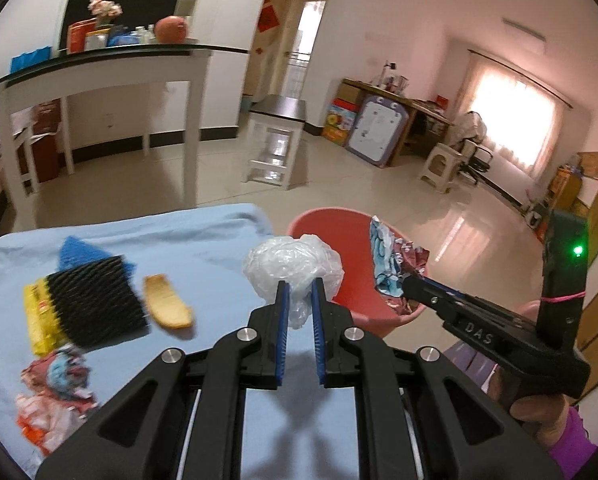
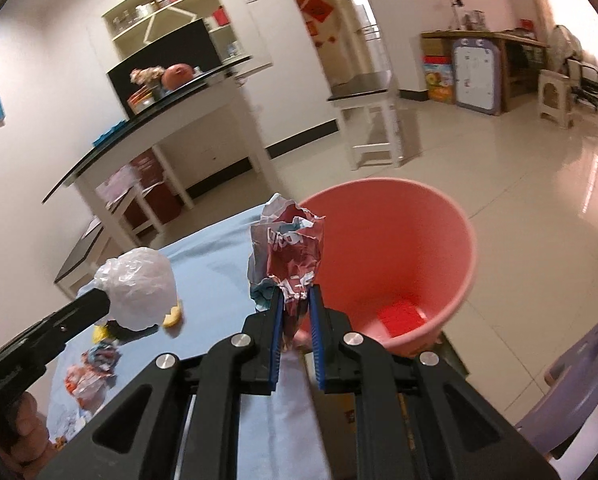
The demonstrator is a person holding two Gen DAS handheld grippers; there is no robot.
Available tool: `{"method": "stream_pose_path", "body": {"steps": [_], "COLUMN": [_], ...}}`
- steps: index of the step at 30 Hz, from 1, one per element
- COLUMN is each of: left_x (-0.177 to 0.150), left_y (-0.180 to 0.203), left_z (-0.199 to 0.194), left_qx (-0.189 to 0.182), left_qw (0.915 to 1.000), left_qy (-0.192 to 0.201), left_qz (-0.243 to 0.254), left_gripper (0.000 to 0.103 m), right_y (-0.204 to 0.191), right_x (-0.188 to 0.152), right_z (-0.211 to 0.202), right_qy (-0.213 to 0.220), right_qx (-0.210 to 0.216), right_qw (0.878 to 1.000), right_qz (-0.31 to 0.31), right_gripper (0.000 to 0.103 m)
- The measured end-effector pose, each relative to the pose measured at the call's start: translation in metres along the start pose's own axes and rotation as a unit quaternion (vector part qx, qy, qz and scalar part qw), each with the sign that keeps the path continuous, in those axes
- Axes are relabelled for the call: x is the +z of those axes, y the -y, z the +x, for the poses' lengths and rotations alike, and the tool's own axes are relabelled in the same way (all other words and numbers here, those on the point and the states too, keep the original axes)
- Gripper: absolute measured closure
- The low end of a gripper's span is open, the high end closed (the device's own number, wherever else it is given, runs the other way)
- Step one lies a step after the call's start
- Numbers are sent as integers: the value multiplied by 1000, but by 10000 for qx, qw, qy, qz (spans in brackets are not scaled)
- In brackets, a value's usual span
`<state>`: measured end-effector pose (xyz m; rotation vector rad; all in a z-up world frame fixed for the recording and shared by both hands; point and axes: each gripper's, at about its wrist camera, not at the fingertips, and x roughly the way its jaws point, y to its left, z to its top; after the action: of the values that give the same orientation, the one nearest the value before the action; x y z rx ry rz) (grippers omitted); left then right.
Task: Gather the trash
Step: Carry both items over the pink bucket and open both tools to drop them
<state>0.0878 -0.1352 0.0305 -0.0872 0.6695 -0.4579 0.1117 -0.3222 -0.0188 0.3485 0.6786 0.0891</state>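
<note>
Left tool (image 1: 299, 286) pinches the crumpled plastic bag (image 1: 293, 266); right tool (image 2: 295, 294) pinches a foil wrapper (image 2: 287, 248). Both are raised beside the pink bin (image 2: 451, 216), ready for dropping in.

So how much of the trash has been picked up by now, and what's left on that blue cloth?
Done: a red item already lies in the pink bin. In hand: the left gripper holds a crumpled clear plastic bag, and the right gripper holds a crumpled wrapper near the bin's rim. Left on the blue cloth: a black mesh piece, a yellow packet, a peel-like scrap and crumpled wrappers.
</note>
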Motion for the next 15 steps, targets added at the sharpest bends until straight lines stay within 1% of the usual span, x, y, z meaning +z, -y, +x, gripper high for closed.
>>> {"method": "stream_pose_path", "body": {"steps": [6, 11, 15], "left_x": [6, 7, 9], "left_y": [28, 40, 43], "left_z": [27, 52, 72], "left_qx": [-178, -191, -185], "left_qw": [9995, 9986, 9978], "left_qy": [-133, -314, -462], "left_qz": [239, 379, 430], "left_gripper": [92, 92, 92], "right_y": [28, 42, 45], "right_x": [3, 4, 7], "right_z": [-1, 6, 15], "right_qy": [14, -24, -46], "right_qx": [-246, -376, -449], "right_qw": [9996, 9990, 9987], "right_qz": [141, 246, 231], "right_gripper": [91, 91, 90]}}
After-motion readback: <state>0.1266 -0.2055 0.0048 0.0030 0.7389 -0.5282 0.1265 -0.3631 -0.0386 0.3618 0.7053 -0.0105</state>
